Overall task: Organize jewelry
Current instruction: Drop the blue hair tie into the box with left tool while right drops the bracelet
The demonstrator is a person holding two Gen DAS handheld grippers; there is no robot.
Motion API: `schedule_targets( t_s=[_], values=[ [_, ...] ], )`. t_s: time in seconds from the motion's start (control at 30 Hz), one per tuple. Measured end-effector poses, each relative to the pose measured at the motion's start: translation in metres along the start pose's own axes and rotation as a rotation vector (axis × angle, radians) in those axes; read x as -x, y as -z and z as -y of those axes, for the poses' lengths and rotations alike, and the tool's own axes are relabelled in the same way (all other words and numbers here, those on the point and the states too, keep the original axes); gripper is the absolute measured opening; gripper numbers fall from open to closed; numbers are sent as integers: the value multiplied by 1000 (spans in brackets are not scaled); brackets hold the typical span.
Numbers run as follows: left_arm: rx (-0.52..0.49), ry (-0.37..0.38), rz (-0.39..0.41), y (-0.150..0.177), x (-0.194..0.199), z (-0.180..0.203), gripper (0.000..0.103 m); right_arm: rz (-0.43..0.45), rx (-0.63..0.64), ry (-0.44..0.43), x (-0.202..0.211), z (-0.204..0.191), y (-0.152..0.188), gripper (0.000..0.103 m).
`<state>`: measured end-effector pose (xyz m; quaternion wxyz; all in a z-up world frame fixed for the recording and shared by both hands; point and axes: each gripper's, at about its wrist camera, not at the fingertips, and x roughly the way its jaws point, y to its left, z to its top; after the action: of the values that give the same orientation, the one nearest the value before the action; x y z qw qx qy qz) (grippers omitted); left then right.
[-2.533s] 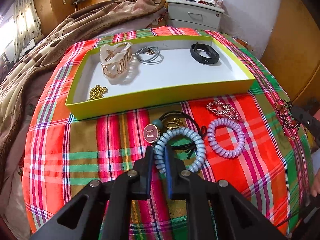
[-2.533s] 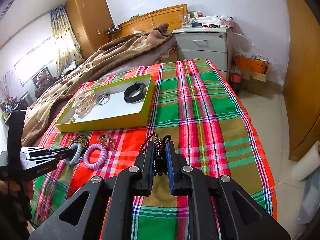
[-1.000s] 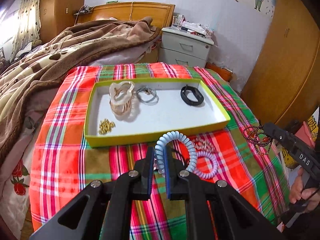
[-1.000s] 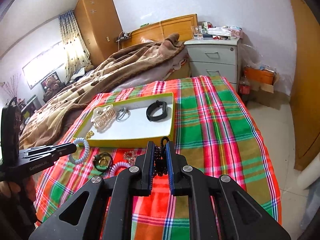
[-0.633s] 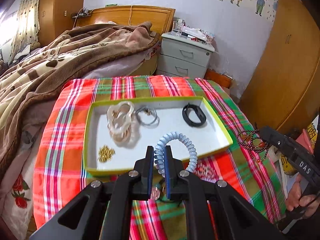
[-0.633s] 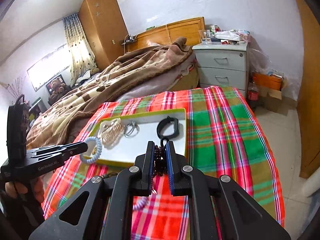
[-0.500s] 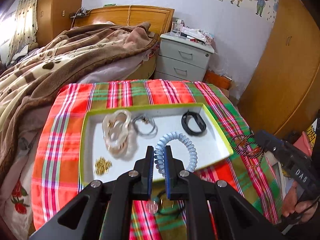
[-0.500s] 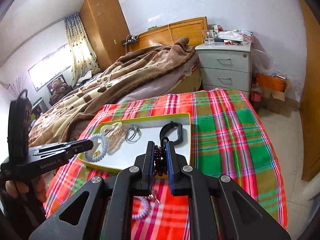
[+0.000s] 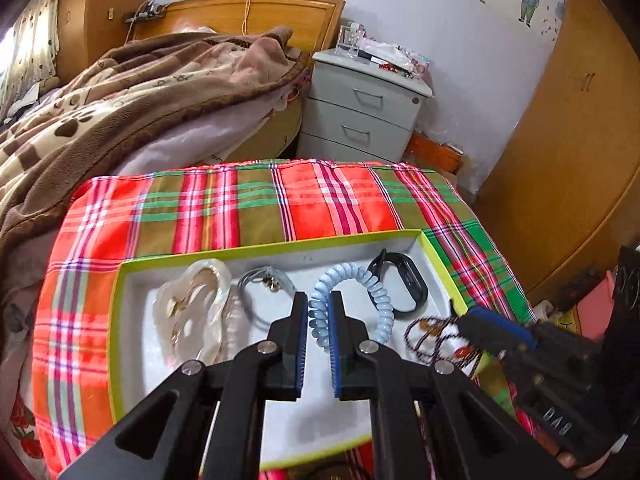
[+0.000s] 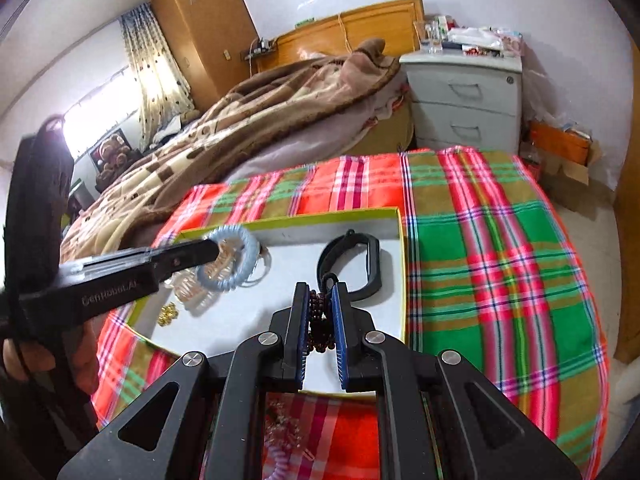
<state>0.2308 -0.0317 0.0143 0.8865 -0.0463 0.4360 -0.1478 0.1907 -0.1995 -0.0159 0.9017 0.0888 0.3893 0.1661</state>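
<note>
Bedroom: white wall (image 9: 460, 40) behind a wooden headboard (image 9: 256, 12), grey nightstand (image 9: 360, 108) beside it; wardrobe (image 10: 200, 28) and curtained, bright window (image 10: 156, 76) at left.

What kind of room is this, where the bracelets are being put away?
A bedroom, most likely in a home: a bed with a rumpled brown blanket, a grey bedside drawer unit and a tall wooden wardrobe.
</note>
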Motion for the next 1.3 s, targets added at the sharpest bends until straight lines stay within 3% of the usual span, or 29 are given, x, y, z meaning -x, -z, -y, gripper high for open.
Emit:
schedule_targets(
  t_s=[0.53, 1.13, 1.3],
  values=[
    [-11, -4, -102, -4, -57, 6, 10, -96, 97, 87, -28, 3, 6, 12],
    [-14, -39, -131, -2, -68, 6, 11, -102, 130, 134, -30, 2, 8, 12],
    [-13, -43, -120, -3, -67, 8, 21, -93, 142, 154, -28, 0, 8, 13]
  ],
)
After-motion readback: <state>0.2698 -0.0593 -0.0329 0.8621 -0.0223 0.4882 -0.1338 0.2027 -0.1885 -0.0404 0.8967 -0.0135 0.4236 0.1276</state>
